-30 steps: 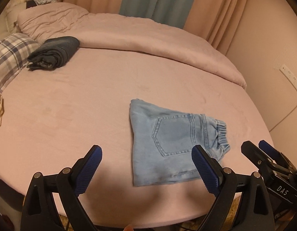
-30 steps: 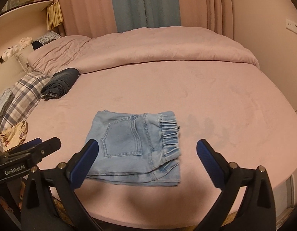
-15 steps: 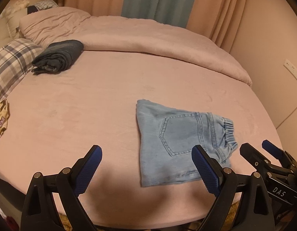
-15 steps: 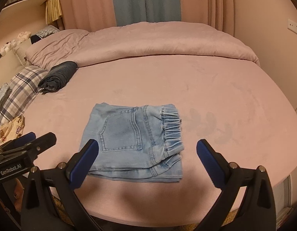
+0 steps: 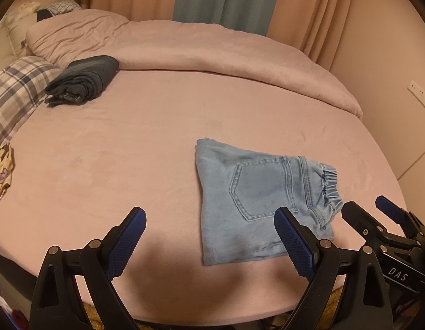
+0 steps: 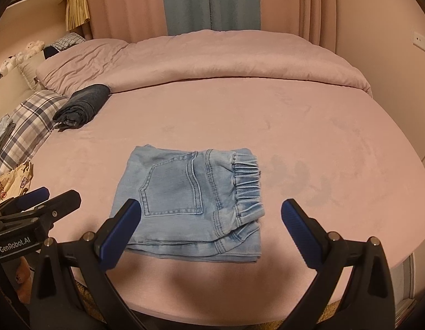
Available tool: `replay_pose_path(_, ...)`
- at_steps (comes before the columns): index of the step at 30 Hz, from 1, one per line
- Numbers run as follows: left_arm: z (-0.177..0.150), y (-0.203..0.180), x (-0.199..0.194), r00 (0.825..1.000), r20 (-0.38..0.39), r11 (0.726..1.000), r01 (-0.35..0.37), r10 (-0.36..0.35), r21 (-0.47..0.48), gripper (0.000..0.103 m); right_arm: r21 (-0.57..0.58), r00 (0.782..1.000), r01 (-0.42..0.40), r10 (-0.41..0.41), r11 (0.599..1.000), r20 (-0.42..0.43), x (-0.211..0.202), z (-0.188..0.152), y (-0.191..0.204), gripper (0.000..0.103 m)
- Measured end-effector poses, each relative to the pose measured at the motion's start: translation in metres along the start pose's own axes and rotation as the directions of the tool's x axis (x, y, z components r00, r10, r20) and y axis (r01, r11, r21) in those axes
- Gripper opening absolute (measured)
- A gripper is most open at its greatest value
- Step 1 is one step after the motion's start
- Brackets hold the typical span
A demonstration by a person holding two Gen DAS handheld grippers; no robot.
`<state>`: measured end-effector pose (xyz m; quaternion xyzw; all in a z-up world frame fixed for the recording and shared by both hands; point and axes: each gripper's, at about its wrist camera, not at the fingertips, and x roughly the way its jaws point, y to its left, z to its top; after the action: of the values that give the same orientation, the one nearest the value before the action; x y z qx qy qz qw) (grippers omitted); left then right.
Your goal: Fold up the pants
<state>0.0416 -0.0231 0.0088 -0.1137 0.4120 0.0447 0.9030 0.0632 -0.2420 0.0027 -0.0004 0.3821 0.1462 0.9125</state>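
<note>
Light blue denim pants (image 5: 256, 200) lie folded into a compact rectangle on the pink bed (image 5: 129, 148), back pocket up, elastic waistband to the right. They also show in the right wrist view (image 6: 190, 198). My left gripper (image 5: 209, 244) is open and empty, above the bed's near edge, left of the pants. My right gripper (image 6: 211, 231) is open and empty, hovering above the pants' near edge. The right gripper also shows at the left wrist view's right edge (image 5: 377, 220); the left gripper shows at the right wrist view's left edge (image 6: 41, 203).
A dark folded garment (image 5: 83, 79) lies at the back left, next to a plaid pillow (image 5: 17, 90). A rumpled pink duvet (image 5: 212, 49) runs across the back. Patterned cloth (image 6: 11, 178) lies at the bed's left edge. Curtains and a wall stand behind.
Both grippers have drawn back and risen slightly from the folded pants. The pants lie as before. Both grippers stay open.
</note>
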Motion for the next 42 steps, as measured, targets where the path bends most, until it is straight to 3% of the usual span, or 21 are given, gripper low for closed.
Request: replay_pose_path(42, -0.005, -0.014, 0.002, 0.999, -0.031, 0.998, 0.01, -0.008, 0.059, 0.094, 0.014, 0.999, 0.02, -0.019, 1.0, -0.034, 0.007, -0.006, -0.006, 0.103)
